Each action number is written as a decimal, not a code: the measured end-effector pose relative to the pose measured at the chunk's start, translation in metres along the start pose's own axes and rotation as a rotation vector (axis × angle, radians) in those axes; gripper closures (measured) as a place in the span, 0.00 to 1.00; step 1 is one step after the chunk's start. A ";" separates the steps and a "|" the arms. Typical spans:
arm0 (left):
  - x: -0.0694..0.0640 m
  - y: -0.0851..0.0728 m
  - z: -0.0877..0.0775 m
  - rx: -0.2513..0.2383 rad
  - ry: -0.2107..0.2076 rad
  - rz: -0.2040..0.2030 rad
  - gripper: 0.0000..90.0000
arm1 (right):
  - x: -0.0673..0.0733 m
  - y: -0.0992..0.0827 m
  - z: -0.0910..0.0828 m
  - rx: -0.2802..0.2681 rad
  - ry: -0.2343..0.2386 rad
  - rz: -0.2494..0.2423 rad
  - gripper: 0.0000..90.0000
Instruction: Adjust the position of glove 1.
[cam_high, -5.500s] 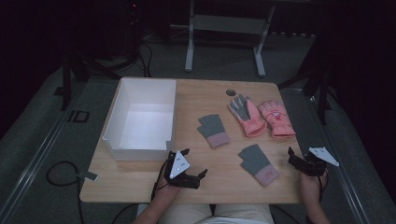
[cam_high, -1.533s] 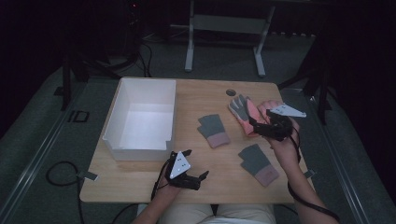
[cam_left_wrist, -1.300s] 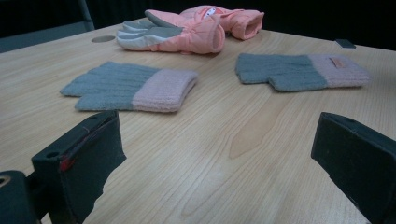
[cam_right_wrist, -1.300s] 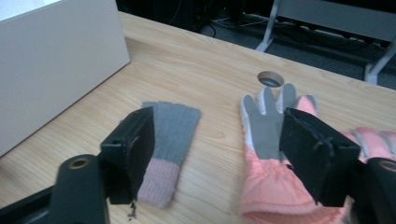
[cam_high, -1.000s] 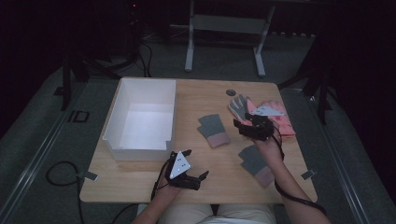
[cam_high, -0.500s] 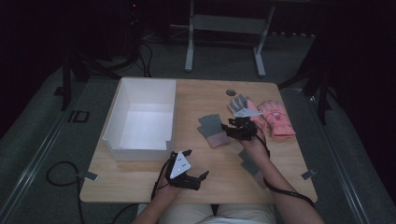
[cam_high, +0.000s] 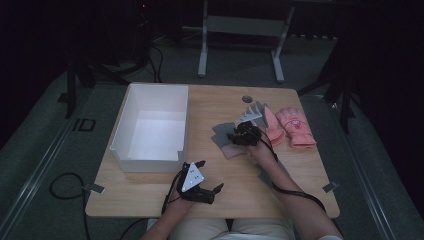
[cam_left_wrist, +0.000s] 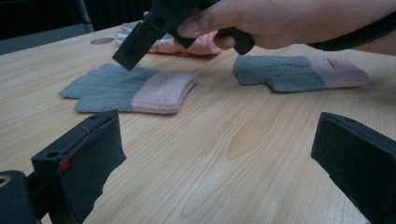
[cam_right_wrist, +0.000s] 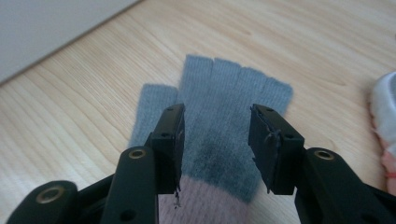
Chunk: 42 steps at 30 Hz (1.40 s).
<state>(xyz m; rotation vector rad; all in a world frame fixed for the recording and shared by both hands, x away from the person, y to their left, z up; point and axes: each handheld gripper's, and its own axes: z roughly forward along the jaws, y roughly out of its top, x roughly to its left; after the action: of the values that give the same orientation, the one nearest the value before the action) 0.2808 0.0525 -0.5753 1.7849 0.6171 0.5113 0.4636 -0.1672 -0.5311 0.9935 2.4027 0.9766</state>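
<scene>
A: We log the white rectangular box (cam_high: 152, 127) first, at the left of the pale wooden table (cam_high: 210, 102). It has thin smooth walls with a notch in the near one, and we see nothing inside it.

B: Agreed. Next to the right, the left gripper (cam_high: 209, 176) lies near the table's front edge, just in front of the box, grey three-cornered plate up. Its black block jaws stand wide apart with only bare wood grain between them, so we record it as released. The hand holds it low and level.

A: Then the grey knitted fingerless glove with a pink ribbed cuff (cam_right_wrist: 219, 126), flat on the table at mid-width, right of the box, short finger stubs pointing away from the person.

B: The right gripper (cam_right_wrist: 215, 140) is over it, tilted down from an outstretched forearm. Its jaws have just been closing and now stand half apart, one over each side of the grey knit. From the left gripper view a jaw tip hangs just above the fabric; we see no pinch, so nothing is grasped.

A: A matching second grey and pink knitted glove (cam_left_wrist: 299, 72) lies nearer the person, partly under that forearm.

B: Farthest right, two padded pink mittens (cam_high: 295, 127) lie side by side, one showing a grey and white palm.
</scene>
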 end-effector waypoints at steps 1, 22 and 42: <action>0.000 0.000 0.000 0.000 0.000 0.000 0.02 | 0.000 0.000 0.000 0.000 0.000 0.000 0.62; 0.000 0.000 0.000 0.003 0.003 0.001 0.02 | -0.002 0.002 0.030 0.105 -0.007 -0.023 0.89; -0.001 0.000 0.000 0.002 0.013 0.004 0.02 | 0.039 -0.002 -0.067 -0.094 -0.107 0.303 0.94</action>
<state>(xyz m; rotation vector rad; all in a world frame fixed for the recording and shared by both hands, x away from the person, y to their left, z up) 0.2802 0.0518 -0.5753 1.7862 0.6239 0.5257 0.3983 -0.1708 -0.4884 1.3643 2.1383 1.0960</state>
